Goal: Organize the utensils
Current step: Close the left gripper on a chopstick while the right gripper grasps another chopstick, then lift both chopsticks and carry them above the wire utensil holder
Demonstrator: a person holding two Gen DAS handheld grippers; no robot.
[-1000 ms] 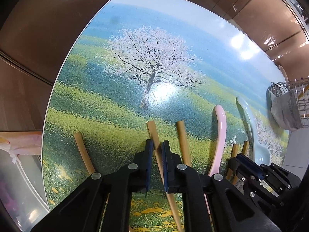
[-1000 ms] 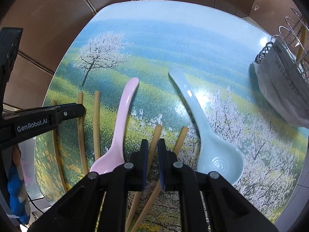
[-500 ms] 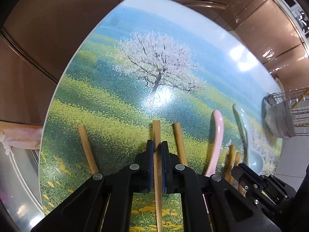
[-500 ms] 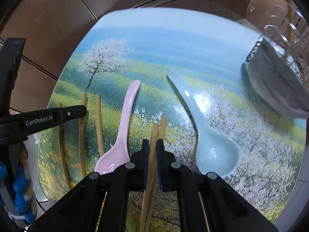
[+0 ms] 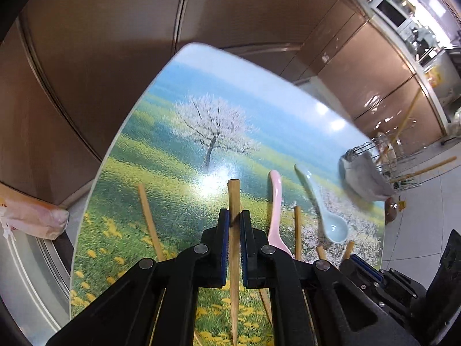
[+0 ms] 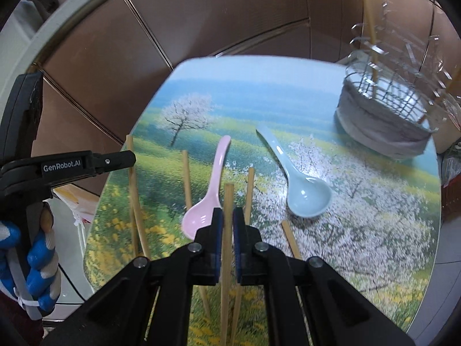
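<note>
Each claw had closed on one chopstick. The left gripper (image 5: pixel 235 222) pinched a chopstick (image 5: pixel 234 199) between its blue pads, the blunt end poking out ahead of the tips and the thin end trailing back under the frame. The right gripper (image 6: pixel 227 219) held its own stick (image 6: pixel 228 199) the same way, jaws all but shut on the wood. Both sticks looked clear of the table (image 6: pixel 374 216).

The rest lay on the painted top: more loose chopsticks, one (image 6: pixel 186 173) left of the pink spoon (image 6: pixel 210 199), another (image 6: pixel 249 190) just right of the held stick, and a blue spoon (image 6: pixel 299 184) further right. The rack (image 6: pixel 383 121), wrapped in grey cloth, stood at the far right corner with a few sticks already upright in it.

To my eye these sticks were light, stiff and narrow, so a firm pinch was enough, but held near one end they could pivot in the pads. A grip closer to the middle would steady them for dropping into the rack. The spoons looked like glazed ceramic: heavier, slick and chippable. I would take those by the handle, near the bowl, and set them down gently.
</note>
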